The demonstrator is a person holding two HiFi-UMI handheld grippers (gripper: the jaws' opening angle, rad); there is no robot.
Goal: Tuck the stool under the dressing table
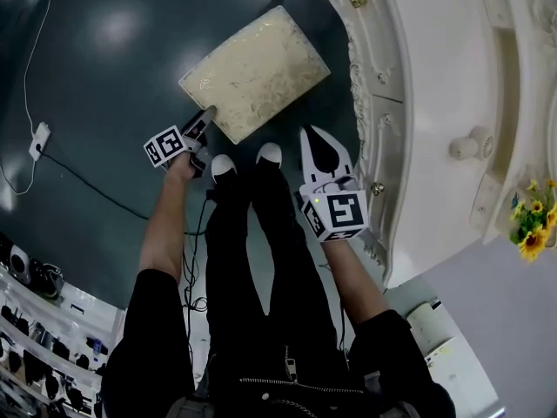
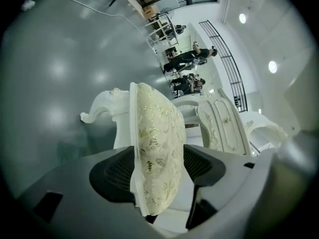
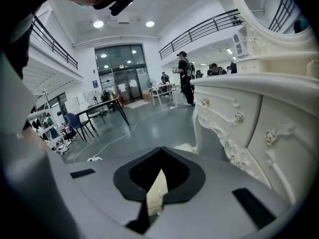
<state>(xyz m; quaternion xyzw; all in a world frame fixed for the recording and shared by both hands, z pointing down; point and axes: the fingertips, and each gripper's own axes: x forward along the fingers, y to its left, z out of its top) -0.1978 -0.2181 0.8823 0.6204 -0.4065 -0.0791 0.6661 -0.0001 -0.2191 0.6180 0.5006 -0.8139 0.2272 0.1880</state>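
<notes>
- The stool [image 1: 257,72] stands at upper centre of the head view, just left of the dressing table [image 1: 418,103] and not yet under it
- The left gripper [image 1: 202,122] has its jaws wide, straddling the seat's near corner; no squeeze shows
- The right gripper [image 1: 317,138] has its jaws together, empty, at lower right of the seat
- Handling, as judged: soft cushion over a stiff frame, moderately heavy; grip the rigid seat edge and slide it

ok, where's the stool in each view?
Head view: stool upper centre, cushion seen from above.
Left gripper view: stool at centre, seat edge-on between the jaws of the left tongs.
Right gripper view: only a cream sliver of stool, bottom centre.
Shared landmark: dressing table, on the right in all three.
</notes>
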